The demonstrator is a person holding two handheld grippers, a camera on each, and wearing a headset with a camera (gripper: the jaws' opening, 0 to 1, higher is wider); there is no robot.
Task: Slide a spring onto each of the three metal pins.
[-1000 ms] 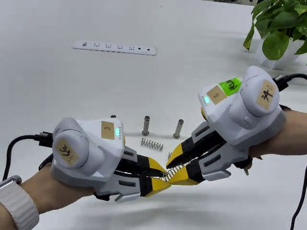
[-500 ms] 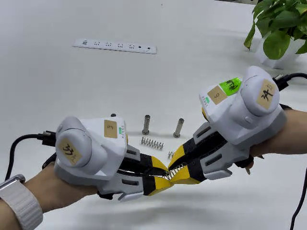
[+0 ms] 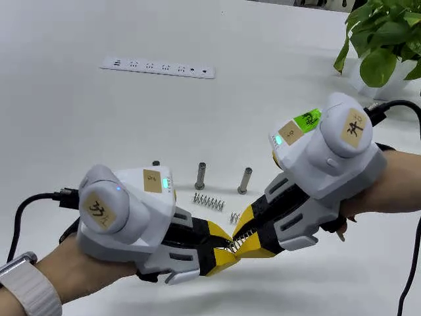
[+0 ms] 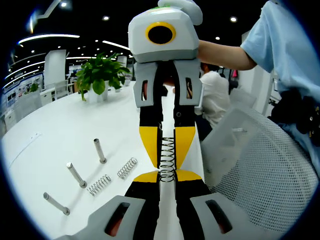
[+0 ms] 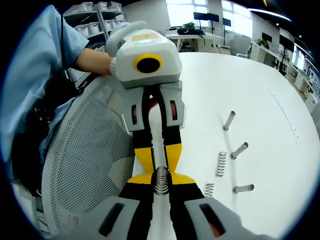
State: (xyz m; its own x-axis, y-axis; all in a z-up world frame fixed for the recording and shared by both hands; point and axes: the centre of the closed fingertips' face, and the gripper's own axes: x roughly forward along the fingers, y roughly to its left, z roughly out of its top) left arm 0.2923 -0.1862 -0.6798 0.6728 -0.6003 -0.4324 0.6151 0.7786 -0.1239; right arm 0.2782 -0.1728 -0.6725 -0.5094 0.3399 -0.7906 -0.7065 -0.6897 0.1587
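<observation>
Left gripper (image 3: pixel 229 249), white with yellow and black jaws, reaches in near the left end of the bench's near edge in the head view. Its jaws are pressed together on one end of a thin silver wire spring (image 3: pixel 241 236). The right gripper (image 3: pixel 237 241), in the same colours, comes in near the right end of that edge and pinches that spring too. The two sets of tips meet nose to nose over the white bench (image 3: pixel 79 131). Behind them, in the middle of the bench, stand short grey metal pins (image 3: pixel 200 176), one half hidden by the left gripper. Two loose silver springs (image 3: pixel 208 201) lie just in front of the pins. A long white power strip (image 3: pixel 158 66) lies toward the far edge. A green leafy plant (image 3: pixel 381 39) sits at the far right corner.

In the left gripper view, the left gripper (image 4: pixel 166 176) squeezes the bottom end of the spring (image 4: pixel 167 150). The rest of the spring runs up between the closed yellow jaws of the right gripper (image 4: pixel 166 167). Three pins (image 4: pixel 76 174) and both loose springs (image 4: pixel 127 168) are on the bench, well apart from the grippers.

In the right gripper view, the right gripper (image 5: pixel 160 177) holds the spring (image 5: pixel 160 181) tight, seen end-on. The left gripper (image 5: pixel 159 167) is shut on it from the other side. A grey mesh chair (image 5: pixel 85 165) sits by the bench edge.
</observation>
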